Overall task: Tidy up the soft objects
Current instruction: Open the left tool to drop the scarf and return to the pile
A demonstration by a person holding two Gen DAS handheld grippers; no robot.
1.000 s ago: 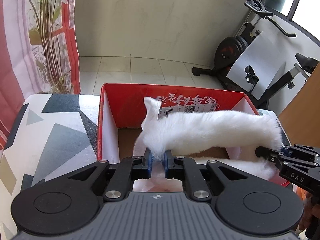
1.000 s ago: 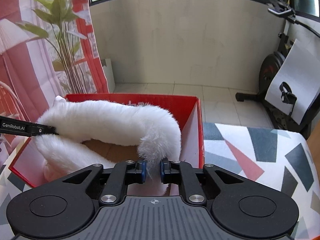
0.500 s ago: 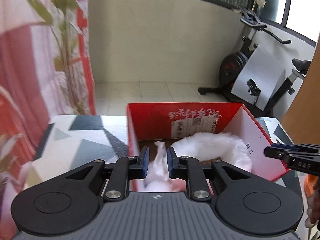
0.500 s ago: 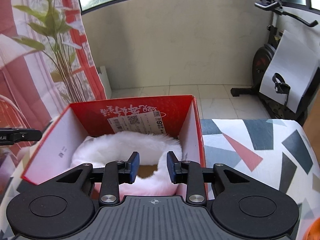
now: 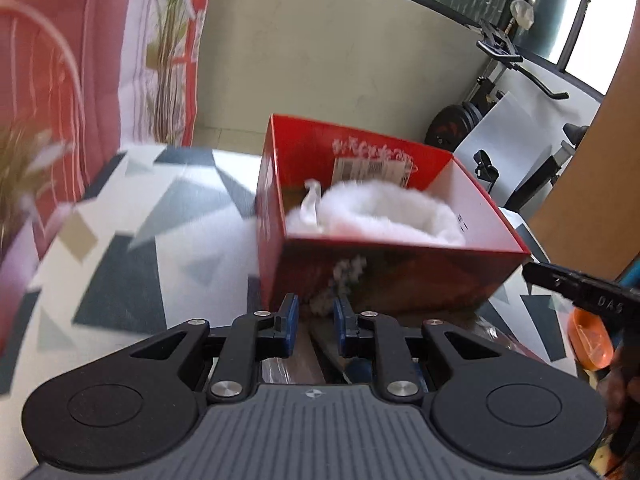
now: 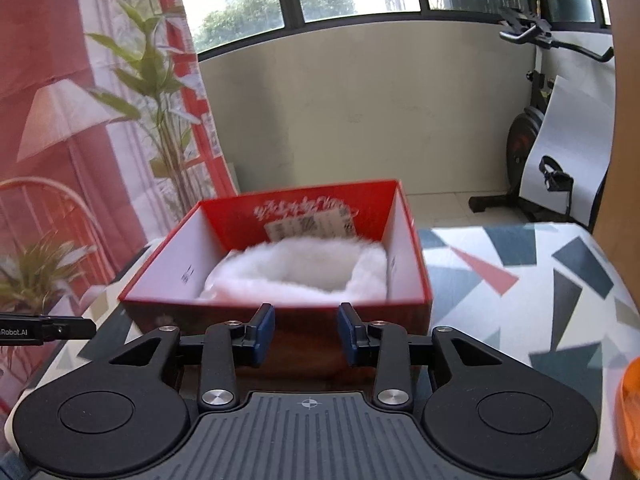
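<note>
A white fluffy scarf (image 5: 384, 216) lies coiled inside the red cardboard box (image 5: 392, 276) on the patterned table; it also shows in the right wrist view (image 6: 304, 268), in the same red box (image 6: 280, 316). My left gripper (image 5: 316, 320) is open and empty, just in front of the box's near wall. My right gripper (image 6: 306, 332) is open wider and empty, also in front of the box. Each gripper's tip shows at the edge of the other's view.
The table has a white cloth with grey and red shapes (image 6: 520, 280). An orange object (image 5: 588, 338) lies at the right near the box. A plant (image 6: 156, 92), red curtain and exercise bike (image 6: 552, 148) stand beyond the table.
Both grippers let go of the scarf, which dropped into the box. Both have pulled back and up, out of the box, and the right jaws opened wider.
</note>
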